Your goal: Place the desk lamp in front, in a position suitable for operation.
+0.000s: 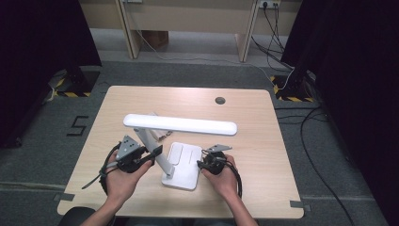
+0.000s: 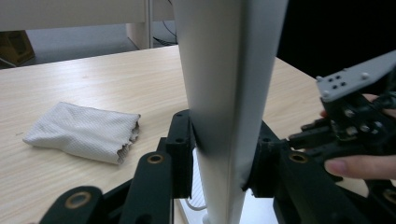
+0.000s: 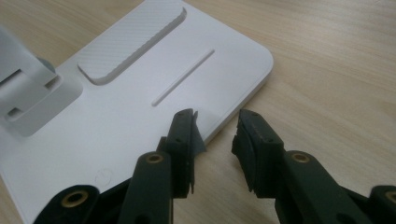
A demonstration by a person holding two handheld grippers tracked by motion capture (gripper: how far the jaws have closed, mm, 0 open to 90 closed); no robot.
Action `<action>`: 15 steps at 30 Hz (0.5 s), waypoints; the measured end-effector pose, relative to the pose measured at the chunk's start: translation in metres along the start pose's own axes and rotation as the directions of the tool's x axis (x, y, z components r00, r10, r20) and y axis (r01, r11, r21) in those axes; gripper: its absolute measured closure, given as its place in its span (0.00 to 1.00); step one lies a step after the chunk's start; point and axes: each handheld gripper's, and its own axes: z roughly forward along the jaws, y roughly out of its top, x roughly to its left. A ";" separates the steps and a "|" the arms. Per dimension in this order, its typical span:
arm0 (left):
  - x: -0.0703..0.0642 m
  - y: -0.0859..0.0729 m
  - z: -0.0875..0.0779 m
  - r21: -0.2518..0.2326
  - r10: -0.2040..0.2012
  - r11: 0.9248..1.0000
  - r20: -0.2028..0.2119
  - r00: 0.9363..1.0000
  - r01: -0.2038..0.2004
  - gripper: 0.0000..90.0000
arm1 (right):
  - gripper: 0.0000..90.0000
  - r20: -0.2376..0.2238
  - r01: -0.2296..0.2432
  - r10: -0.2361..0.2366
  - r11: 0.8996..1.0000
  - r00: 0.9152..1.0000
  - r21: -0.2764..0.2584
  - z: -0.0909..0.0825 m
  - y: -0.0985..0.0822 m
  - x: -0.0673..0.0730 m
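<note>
— Two grippers: what did each hold?
— The left gripper (image 2: 219,163) clamped the lamp's white arm (image 2: 224,93) between its jaws. The right gripper (image 3: 215,140) stood parted, unclamped, at the lamp base's (image 3: 140,107) edge on the table (image 3: 327,70).

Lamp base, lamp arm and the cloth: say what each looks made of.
Lamp base: probably white plastic, matte, with a moulded ribbed patch and groove. Lamp arm: smooth pale plastic or painted metal, unclear which. Cloth: woven off-white fabric, dimpled texture, frayed edge.
</note>
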 end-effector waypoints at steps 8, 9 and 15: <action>0.004 -0.007 -0.007 -0.022 0.044 0.999 0.053 0.998 -0.043 0.68 | 0.72 -0.015 0.005 -0.005 1.000 1.000 -0.003 0.005 0.003 0.006; 0.005 -0.008 -0.008 -0.025 0.054 0.998 0.065 0.996 -0.052 0.61 | 0.71 -0.013 0.005 -0.005 1.000 1.000 -0.001 0.006 0.003 0.006; 0.023 -0.023 -0.030 -0.045 0.107 0.994 0.066 0.992 -0.104 0.46 | 0.64 -0.002 -0.004 0.004 1.000 1.000 -0.016 0.003 0.002 0.001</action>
